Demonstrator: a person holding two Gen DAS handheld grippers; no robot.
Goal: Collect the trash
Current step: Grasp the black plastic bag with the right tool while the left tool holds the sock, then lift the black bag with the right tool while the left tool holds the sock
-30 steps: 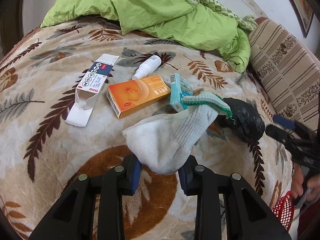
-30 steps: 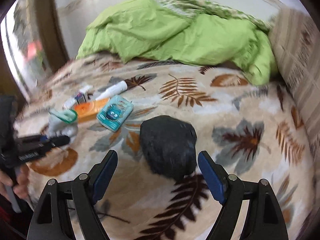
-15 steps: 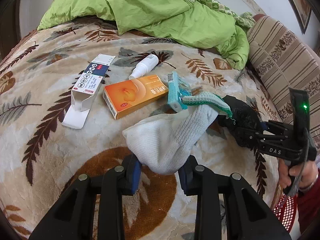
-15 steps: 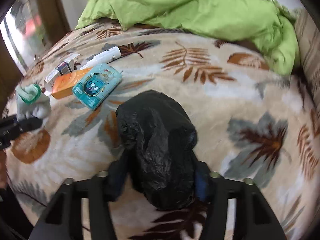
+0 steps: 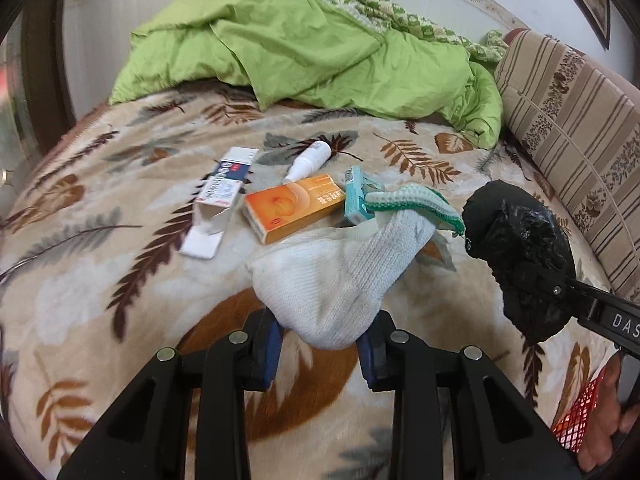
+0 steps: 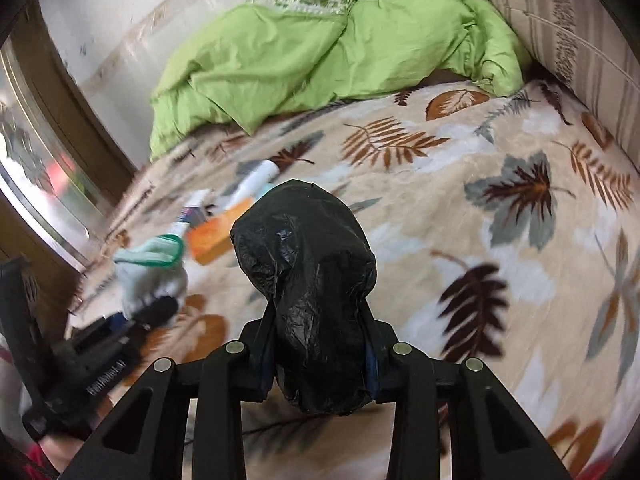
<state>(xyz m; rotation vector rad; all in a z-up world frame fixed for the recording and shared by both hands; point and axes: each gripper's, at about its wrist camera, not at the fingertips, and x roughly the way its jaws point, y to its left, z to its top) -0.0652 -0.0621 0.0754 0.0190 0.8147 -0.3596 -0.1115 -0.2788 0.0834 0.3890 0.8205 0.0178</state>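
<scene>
The left tongs (image 5: pixel 322 354) are clamped on a white sock (image 5: pixel 332 276); the right tongs (image 6: pixel 320 356) are being closed around a black bag (image 6: pixel 308 280).

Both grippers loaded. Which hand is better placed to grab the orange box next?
Left, though it must drop its white sock first. The orange box lies just beyond the left gripper; the right gripper, its jaws closing on the black bag, sits farther off.

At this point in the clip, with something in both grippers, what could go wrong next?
The right gripper is closing on a crumpled black bag by its lower end only; the slick plastic could slip out. The left gripper pinches the white sock by its toe, and the dangling cuff might drag the teal packet or orange box along.
</scene>
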